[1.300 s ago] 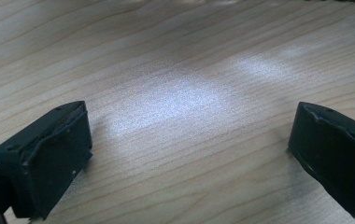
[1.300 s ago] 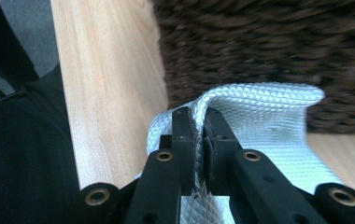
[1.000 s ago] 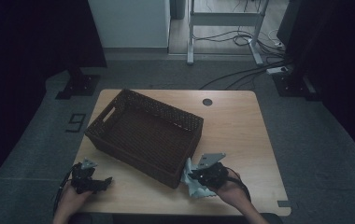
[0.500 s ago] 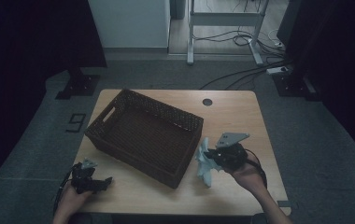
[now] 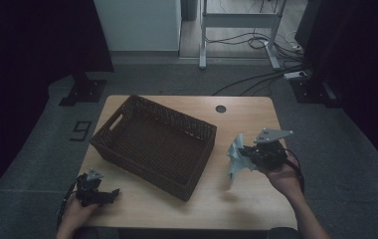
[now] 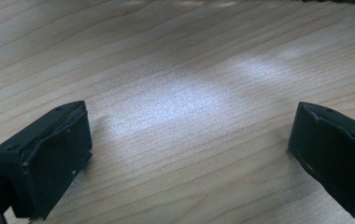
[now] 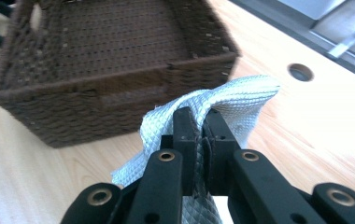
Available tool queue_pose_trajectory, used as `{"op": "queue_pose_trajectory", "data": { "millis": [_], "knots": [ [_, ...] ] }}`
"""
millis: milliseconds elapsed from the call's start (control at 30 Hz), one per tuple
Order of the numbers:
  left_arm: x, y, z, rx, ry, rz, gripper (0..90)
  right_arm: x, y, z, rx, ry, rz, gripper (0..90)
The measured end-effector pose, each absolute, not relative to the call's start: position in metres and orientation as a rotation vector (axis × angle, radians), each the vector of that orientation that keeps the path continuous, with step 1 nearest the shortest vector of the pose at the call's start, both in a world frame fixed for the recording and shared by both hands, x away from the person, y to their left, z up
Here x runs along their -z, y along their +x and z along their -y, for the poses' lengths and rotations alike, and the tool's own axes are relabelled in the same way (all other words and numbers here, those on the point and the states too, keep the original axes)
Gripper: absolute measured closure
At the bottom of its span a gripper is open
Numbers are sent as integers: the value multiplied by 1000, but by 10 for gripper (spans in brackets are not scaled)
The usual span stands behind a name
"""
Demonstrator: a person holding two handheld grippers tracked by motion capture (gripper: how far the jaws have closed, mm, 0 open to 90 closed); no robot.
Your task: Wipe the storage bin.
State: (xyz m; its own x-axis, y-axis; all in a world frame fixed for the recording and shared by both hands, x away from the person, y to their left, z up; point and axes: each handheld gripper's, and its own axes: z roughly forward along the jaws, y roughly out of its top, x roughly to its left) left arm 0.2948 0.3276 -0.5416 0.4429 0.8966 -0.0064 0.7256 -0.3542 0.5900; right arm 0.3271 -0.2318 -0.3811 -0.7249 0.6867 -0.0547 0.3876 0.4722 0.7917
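Right gripper (image 5: 249, 155): we see it held above the table's right half, jaws clenched on a pale blue cloth (image 5: 235, 158); in the right gripper view (image 7: 201, 122) the two black jaws stand pressed together with the fabric pinched between them.

Cloth: we note it hanging clear of the tabletop, bunched at the jaws and trailing downward; a quilted weave shows in the right gripper view (image 7: 234, 100). It hangs just right of the basket, not touching it as far as we can tell.

Basket (image 5: 127, 149): brown wicker, rectangular, set at an angle on the table's left-centre, with a handle slot in its end walls. In the right gripper view (image 7: 96, 91) its near wall faces us beyond the cloth.

Left gripper (image 5: 97, 193): we find it low at the near left corner of the table, in the person's left hand (image 5: 75, 216). In the left gripper view (image 6: 187, 154) the jaws stand wide apart over bare wood, nothing between them.

Table (image 5: 256, 119): light wood with a round cable hole (image 5: 220, 108) near the far edge.
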Motion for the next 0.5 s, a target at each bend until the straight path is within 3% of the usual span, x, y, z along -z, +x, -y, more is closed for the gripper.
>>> {"op": "queue_pose_trajectory", "data": {
  "millis": [500],
  "knots": [
    [542, 295, -328, -435, 2180, -1358, 0, 376, 329, 294, -1046, 1073, -2220, 851]
  ]
}}
